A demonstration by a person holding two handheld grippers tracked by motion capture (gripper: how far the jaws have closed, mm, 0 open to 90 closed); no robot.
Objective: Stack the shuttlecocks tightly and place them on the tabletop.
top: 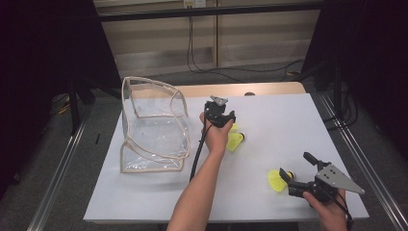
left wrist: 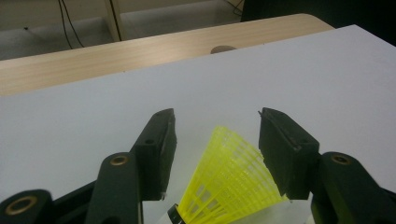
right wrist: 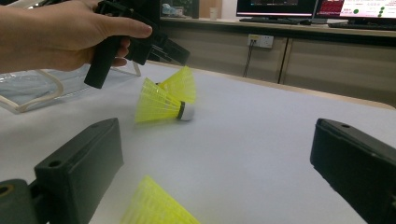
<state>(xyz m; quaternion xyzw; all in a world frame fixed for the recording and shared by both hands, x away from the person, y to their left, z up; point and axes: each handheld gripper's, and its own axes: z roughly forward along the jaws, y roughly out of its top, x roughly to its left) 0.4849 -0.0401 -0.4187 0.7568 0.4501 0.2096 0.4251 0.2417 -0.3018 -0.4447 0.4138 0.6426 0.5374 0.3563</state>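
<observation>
A white matte board (top: 269,202) covers most of a pale wooden table (top: 250,89), whose wood grain shows as a strip along the far edge. Toward the board's left edge stands a clear soft-plastic bag (top: 153,127), boxy and sagging, its seams bound in cream piping and its open mouth tipped up.

The left gripper (top: 226,121), black hard plastic with a grey three-cornered plate on top, sits near the middle of the board, just right of the bag. Its jaws stand apart, one on each side of a yellow shuttlecock (left wrist: 231,184) without closing on it; the cone-shaped skirt is a fine plastic lattice that widens away from a dark-banded cork end at the bottom of the left gripper view. Just beside it lies a second shuttlecock (right wrist: 161,103), on its side, with a white rounded cork.

The right gripper (top: 296,168), also black with a grey plate, is near the board's near right corner. Its blocky jaws are spread wide, and a third yellow shuttlecock (top: 276,181) lies between them on the board, its mesh skirt toward the bag.
</observation>
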